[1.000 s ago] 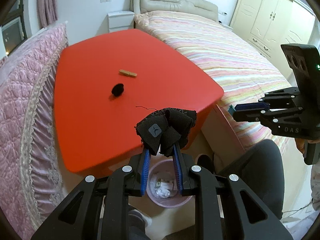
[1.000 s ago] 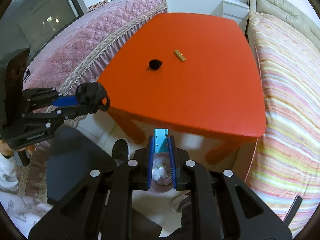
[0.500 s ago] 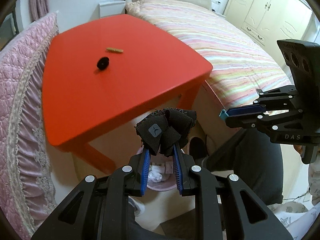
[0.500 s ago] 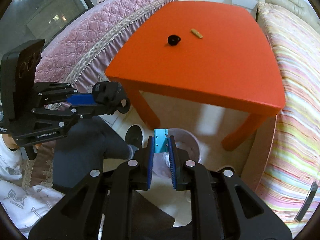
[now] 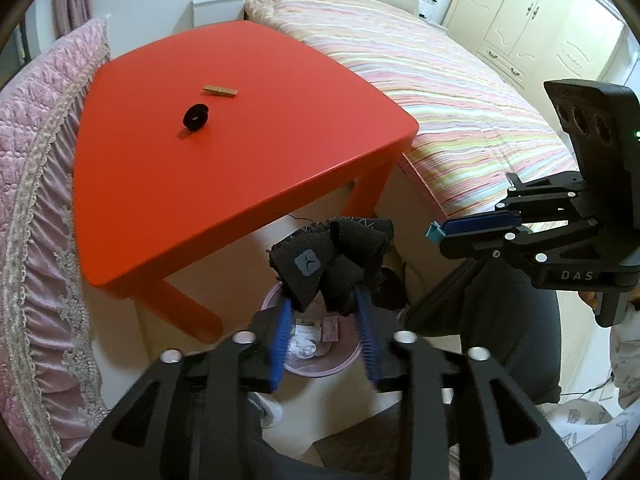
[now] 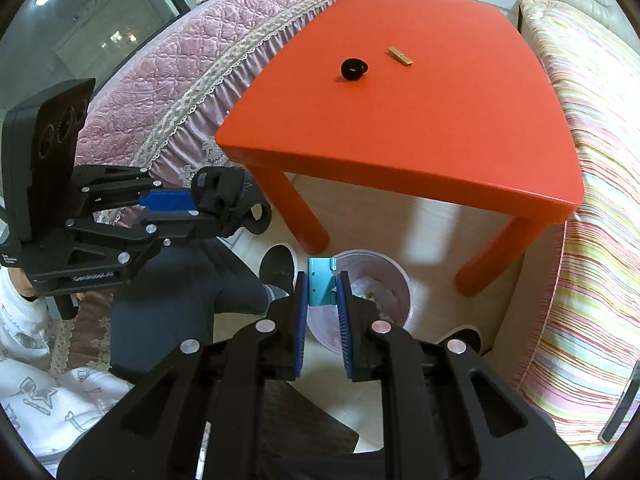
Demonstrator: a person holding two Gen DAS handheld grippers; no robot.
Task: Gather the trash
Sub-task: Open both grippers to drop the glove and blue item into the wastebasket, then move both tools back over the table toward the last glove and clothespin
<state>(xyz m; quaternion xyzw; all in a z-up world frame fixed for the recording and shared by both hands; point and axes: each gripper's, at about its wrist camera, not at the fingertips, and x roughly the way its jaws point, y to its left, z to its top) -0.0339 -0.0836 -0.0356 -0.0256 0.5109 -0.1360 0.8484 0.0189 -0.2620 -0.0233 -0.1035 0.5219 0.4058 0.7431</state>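
Note:
My left gripper point(image 5: 323, 304) holds a crumpled black cloth point(image 5: 330, 260) between its blue pads, above the pink trash bin point(image 5: 316, 364) on the floor, with the jaws a little spread. My right gripper point(image 6: 322, 284) is shut on a small teal piece point(image 6: 320, 282) and hangs over the same bin point(image 6: 384, 276), which holds paper scraps. A black ring point(image 5: 195, 116) and a wooden clothespin point(image 5: 219, 90) lie on the red table point(image 5: 224, 160). They also show in the right wrist view, ring point(image 6: 354, 68) and clothespin point(image 6: 399, 56).
The red table's legs point(image 6: 298, 216) stand beside the bin. A pink quilted bed point(image 6: 192, 68) is on one side, a striped bed point(image 5: 440, 92) on the other. The person's dark trouser legs point(image 6: 188, 280) and shoes point(image 6: 280, 264) are near the bin.
Both grippers have pulled back from the table and tipped down over the bin. The left jaws have spread slightly around the cloth.

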